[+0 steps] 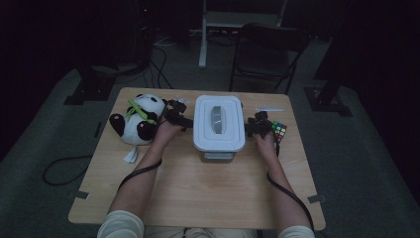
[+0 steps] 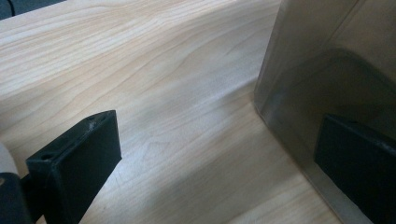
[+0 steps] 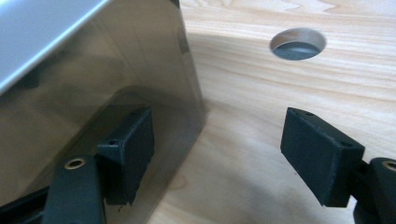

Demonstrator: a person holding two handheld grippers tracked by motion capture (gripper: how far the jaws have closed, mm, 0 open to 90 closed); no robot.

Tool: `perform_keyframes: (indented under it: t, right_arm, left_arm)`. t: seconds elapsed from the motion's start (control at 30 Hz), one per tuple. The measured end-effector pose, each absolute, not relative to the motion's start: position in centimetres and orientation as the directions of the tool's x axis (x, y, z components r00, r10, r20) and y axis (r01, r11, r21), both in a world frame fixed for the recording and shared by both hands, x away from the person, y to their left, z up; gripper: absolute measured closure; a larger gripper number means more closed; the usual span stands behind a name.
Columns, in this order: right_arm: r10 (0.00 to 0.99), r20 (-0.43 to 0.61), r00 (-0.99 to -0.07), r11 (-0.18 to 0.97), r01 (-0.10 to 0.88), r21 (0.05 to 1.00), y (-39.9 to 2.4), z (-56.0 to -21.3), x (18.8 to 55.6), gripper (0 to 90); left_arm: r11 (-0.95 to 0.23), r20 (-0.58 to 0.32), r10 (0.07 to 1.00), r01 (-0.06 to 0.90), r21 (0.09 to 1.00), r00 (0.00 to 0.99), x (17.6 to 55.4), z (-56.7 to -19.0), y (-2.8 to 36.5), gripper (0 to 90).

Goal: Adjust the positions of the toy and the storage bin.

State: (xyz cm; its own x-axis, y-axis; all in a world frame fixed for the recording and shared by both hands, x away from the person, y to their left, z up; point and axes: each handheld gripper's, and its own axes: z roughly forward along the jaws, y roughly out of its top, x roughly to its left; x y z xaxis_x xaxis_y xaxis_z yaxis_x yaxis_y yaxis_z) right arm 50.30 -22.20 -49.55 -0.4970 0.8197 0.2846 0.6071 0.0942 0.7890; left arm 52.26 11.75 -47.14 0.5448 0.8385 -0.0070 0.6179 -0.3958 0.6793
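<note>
The lidded plastic box [image 1: 219, 130] is placed at the table [image 1: 198, 188] centre. It is flanked by the left gripper [image 1: 184, 122] and the right gripper [image 1: 250, 128], jaws spread, one pad beside each wall. Probably a two-sided lift is prepared; even closing is needed next.

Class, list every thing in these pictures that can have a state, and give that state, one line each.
storage box: lid on, upright on the table.
left tongs: open, one jaw against the box's side.
right tongs: open, one jaw at the box's side.
panda toy: lying on the table, untouched.
puzzle cube: scrambled, resting beside the right hand.
</note>
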Motion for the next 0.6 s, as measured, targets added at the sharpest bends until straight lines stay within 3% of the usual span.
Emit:
perform_keyframes:
  t: [0.6]
  right_arm:
    - [0.781, 0.280, -0.558, 0.163, 0.615, 0.771, -21.7, -49.2, 47.1, 25.6]
  left_arm:
    - [-0.443, 0.017, 0.815, 0.604, 0.662, 0.579, 48.8, -47.1, 12.6, 1.4]
